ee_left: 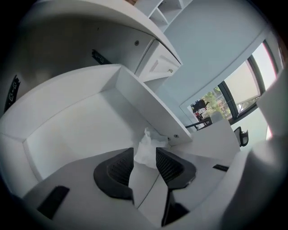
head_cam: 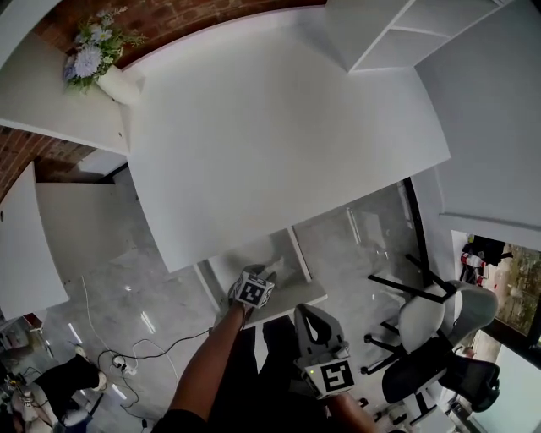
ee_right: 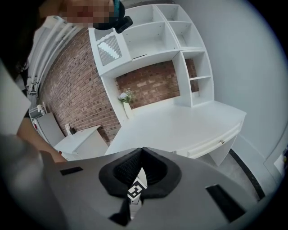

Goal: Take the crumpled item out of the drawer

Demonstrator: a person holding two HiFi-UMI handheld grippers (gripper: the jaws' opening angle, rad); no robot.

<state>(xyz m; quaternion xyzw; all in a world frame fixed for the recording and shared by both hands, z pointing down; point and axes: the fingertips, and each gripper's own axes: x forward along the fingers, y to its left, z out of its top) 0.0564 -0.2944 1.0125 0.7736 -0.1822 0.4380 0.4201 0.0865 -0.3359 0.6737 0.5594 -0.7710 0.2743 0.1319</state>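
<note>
Head view: I look down on a broad white curved desk top, with a white vase of pale flowers at its far left corner against a red brick wall; a white open shelf unit is at its far right. On the grey polished floor, to my right, I see a white office chair just beside a black office chair. Right gripper view: the shelf unit stands on the desk top, with the brick wall showing behind it.
</note>
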